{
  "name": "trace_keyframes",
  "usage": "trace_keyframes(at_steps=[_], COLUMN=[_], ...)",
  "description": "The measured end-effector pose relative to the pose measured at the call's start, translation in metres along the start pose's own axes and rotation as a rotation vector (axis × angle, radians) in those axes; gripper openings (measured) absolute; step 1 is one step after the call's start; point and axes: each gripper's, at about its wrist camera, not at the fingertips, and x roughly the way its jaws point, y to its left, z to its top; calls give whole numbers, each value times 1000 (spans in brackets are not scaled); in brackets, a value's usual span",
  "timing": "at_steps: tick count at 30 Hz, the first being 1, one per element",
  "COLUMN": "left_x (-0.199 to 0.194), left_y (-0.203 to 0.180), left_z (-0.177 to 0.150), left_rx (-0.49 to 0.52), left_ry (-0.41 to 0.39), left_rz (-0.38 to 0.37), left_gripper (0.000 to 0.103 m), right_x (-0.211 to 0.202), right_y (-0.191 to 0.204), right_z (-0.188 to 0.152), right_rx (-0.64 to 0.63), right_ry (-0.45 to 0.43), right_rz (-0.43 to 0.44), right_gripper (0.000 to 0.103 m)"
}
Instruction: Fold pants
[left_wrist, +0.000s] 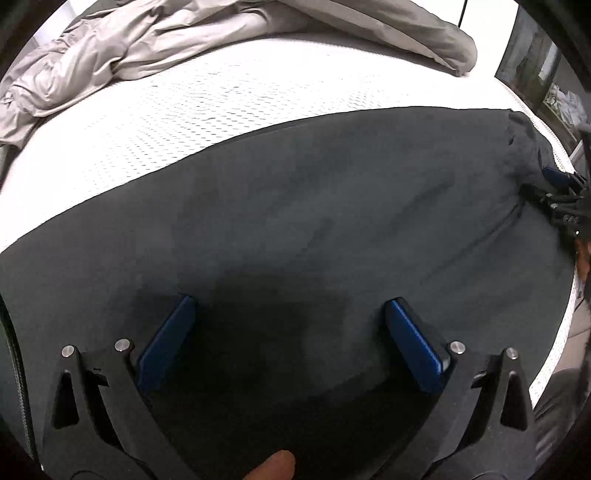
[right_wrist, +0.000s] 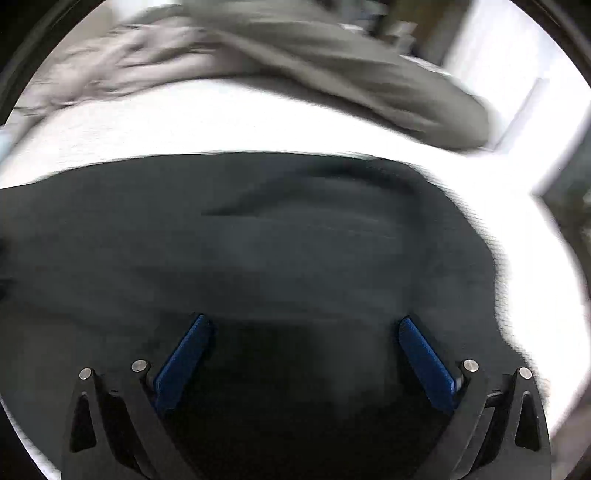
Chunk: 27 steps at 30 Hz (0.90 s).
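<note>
Dark charcoal pants (left_wrist: 314, 206) lie spread flat across a white mattress (left_wrist: 184, 110). My left gripper (left_wrist: 291, 306) hovers just over the near part of the pants, its blue-padded jaws wide apart and empty. My right gripper (right_wrist: 304, 325) is also wide open and empty over the pants (right_wrist: 258, 240), near their right end; this view is blurred by motion. In the left wrist view the right gripper (left_wrist: 557, 192) shows at the far right edge of the pants, where the fabric bunches.
A crumpled beige garment (left_wrist: 147, 48) lies along the far side of the mattress and also shows in the right wrist view (right_wrist: 295, 59). The mattress edge (left_wrist: 554, 350) runs down the right side. Dark furniture (left_wrist: 535, 62) stands beyond the far right corner.
</note>
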Motion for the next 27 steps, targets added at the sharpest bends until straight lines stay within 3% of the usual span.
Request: trace_keyframes(at_steps=[1, 3, 6, 8, 13, 16, 19, 23, 27], left_x=[-4, -15, -34, -35, -6, 14, 12, 10, 6], left_y=[2, 5, 0, -9, -30, -24, -3, 20, 24], left_z=[-2, -4, 1, 11, 32, 34, 33, 27, 26], left_rx=[-7, -27, -43, -37, 14, 24, -34, -72, -76], left_ry=[-5, -34, -92, -109, -36, 20, 10, 1, -6], left_rz=[3, -8, -32, -41, -60, -8, -11, 33, 29], left_gripper=[102, 102, 102, 102, 102, 103, 103, 103, 103], right_x=[-2, -14, -40, -49, -26, 3, 8, 26, 25], right_y=[-8, -11, 3, 20, 78, 89, 72, 7, -20], right_z=[-1, -2, 3, 7, 28, 29, 24, 22, 19], right_rx=[33, 56, 60, 42, -39, -126, -174, -44, 45], right_ry=[0, -21, -90, -113, -54, 18, -1, 11, 16], right_rz=[60, 83, 231, 277, 313, 257, 199, -112, -104], right_gripper=[100, 101, 101, 101, 101, 101, 102, 102, 102])
